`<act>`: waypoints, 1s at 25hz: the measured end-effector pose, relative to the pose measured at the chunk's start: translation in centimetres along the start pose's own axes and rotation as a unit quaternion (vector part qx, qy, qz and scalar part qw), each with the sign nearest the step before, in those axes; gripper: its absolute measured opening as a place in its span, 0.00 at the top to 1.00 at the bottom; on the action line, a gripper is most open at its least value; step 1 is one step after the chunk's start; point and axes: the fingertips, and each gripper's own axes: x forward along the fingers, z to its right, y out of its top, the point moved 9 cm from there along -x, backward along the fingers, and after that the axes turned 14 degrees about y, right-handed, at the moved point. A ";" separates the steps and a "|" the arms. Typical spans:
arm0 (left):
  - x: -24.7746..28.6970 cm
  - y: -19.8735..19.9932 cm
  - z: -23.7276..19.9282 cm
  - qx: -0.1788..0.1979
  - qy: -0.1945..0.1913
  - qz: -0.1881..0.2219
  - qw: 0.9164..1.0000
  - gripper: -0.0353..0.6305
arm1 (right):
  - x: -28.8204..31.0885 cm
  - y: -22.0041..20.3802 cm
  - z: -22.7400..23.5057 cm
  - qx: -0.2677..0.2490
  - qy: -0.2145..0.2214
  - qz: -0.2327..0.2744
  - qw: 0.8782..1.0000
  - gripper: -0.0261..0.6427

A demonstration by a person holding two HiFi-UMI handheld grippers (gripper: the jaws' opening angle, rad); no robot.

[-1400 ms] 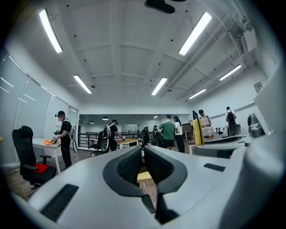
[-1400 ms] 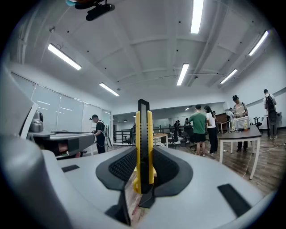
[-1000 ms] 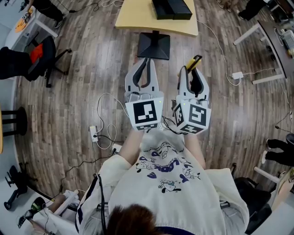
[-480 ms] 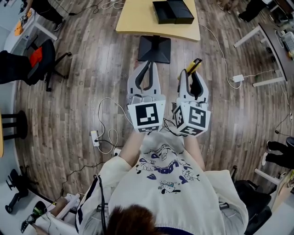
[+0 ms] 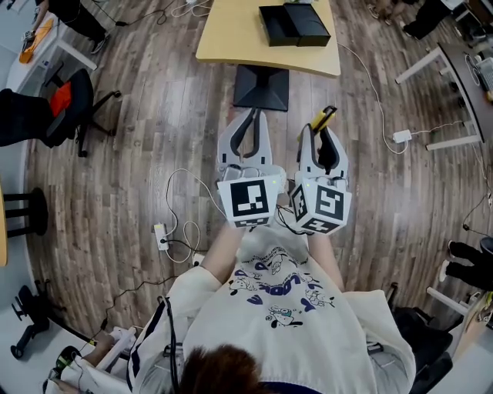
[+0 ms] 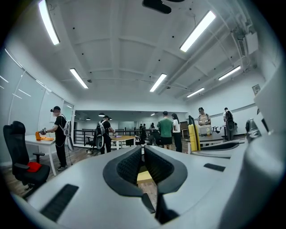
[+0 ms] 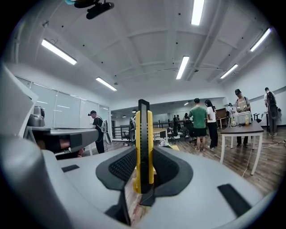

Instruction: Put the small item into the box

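Change: the table [image 5: 231, 42] is brought nearer than a second ago, the black box [image 5: 293, 23] lying towards its right edge.
Right gripper [image 5: 323, 132]: clamped on the yellow utility knife [image 7: 143, 143].
Left gripper [image 5: 249, 115]: closed, nothing held.
Meaning: the approach is judged unfinished.

Both forearms reach forward from the chest, holding the two grippers side by side and level, their marker cubes almost touching. The left gripper [image 5: 252, 114] has its jaws closed tip to tip with nothing between them. The right gripper [image 5: 323, 129] has its jaws clamped on a yellow and black utility knife [image 7: 143, 145], which stands upright.
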 end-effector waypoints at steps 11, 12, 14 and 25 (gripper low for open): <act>7.3 -0.5 1.8 0.001 0.012 -0.006 1.000 0.90 | 6.4 0.6 4.7 0.006 0.015 -0.005 1.000 0.77; 8.1 -0.4 2.0 0.001 0.014 -0.006 1.000 0.90 | 7.1 0.8 5.2 0.007 0.017 -0.005 1.000 0.77; 9.8 -0.2 2.3 0.001 0.018 -0.006 1.000 0.90 | 8.7 1.2 6.4 0.009 0.021 -0.005 1.000 0.77; 20.8 1.3 4.5 0.005 0.051 0.003 0.999 0.90 | 18.7 4.3 13.0 0.004 0.060 0.002 0.998 0.77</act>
